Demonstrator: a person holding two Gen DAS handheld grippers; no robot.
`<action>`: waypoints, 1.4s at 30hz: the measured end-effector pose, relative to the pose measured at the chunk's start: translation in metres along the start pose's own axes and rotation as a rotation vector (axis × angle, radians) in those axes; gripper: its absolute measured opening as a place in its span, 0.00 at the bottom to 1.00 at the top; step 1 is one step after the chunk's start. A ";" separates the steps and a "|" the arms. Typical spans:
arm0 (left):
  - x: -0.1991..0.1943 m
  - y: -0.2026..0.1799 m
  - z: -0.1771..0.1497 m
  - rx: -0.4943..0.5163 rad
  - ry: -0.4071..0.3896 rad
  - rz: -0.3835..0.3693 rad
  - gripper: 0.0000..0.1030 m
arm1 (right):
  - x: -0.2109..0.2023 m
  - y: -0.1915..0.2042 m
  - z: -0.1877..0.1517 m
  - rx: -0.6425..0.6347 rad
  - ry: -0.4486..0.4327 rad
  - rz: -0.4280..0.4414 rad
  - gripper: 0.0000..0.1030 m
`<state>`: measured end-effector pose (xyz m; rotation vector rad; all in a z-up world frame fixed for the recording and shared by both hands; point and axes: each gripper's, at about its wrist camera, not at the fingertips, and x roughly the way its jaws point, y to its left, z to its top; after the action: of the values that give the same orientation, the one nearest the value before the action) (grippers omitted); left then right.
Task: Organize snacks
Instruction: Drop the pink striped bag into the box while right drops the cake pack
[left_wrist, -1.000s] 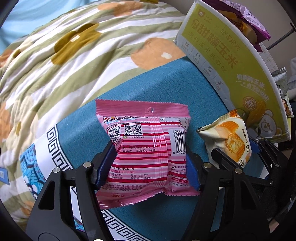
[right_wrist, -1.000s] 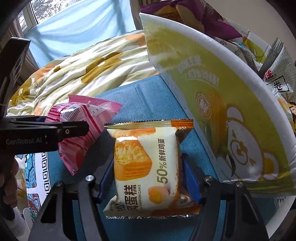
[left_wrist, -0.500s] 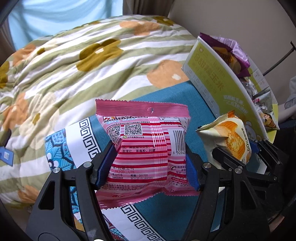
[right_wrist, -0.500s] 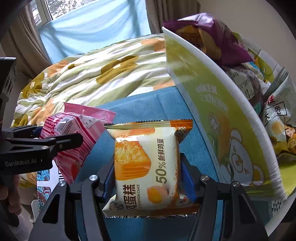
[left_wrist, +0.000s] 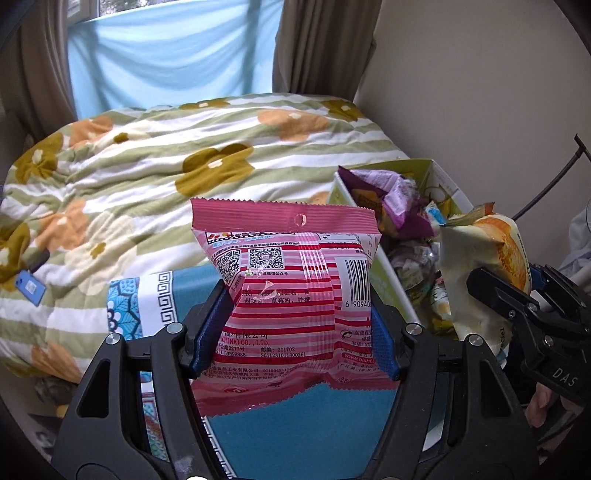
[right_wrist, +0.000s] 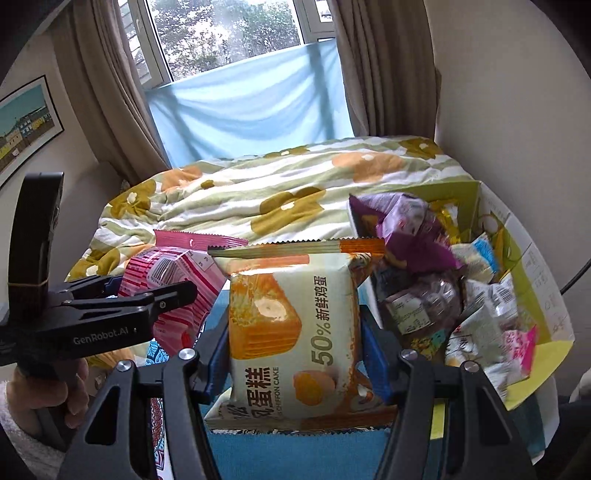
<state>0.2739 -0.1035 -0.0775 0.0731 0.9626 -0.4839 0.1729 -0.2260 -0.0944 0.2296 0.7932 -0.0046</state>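
A: What does the left claw (left_wrist: 295, 325) hold?
B: Its blue pads clamp the pink striped snack packet (left_wrist: 291, 295), upright between them.
A: And the right claw (right_wrist: 295, 354)?
B: Clamped on the chiffon cake packet (right_wrist: 291, 332). The snack-filled yellow-green box (right_wrist: 532, 280) sits just right of it, floral quilt (right_wrist: 258, 199) beyond.

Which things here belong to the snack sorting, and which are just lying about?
Job:
- pink packet, in the left hand-held gripper
- cake packet, in the right hand-held gripper
- snack box, already holding packets

Lying about:
- floral quilt
- curtains
- framed picture
- blue tag
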 end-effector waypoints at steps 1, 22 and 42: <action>0.000 -0.015 0.002 -0.006 -0.008 -0.005 0.63 | -0.007 -0.010 0.004 -0.010 -0.007 0.001 0.55; 0.088 -0.213 0.066 -0.060 -0.041 0.073 0.99 | -0.040 -0.227 0.050 -0.017 0.010 0.014 0.55; 0.058 -0.160 -0.011 -0.217 0.004 0.172 0.99 | -0.002 -0.243 0.046 -0.038 0.096 0.128 0.57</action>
<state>0.2252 -0.2643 -0.1064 -0.0386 0.9979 -0.2201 0.1820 -0.4729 -0.1113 0.2462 0.8718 0.1431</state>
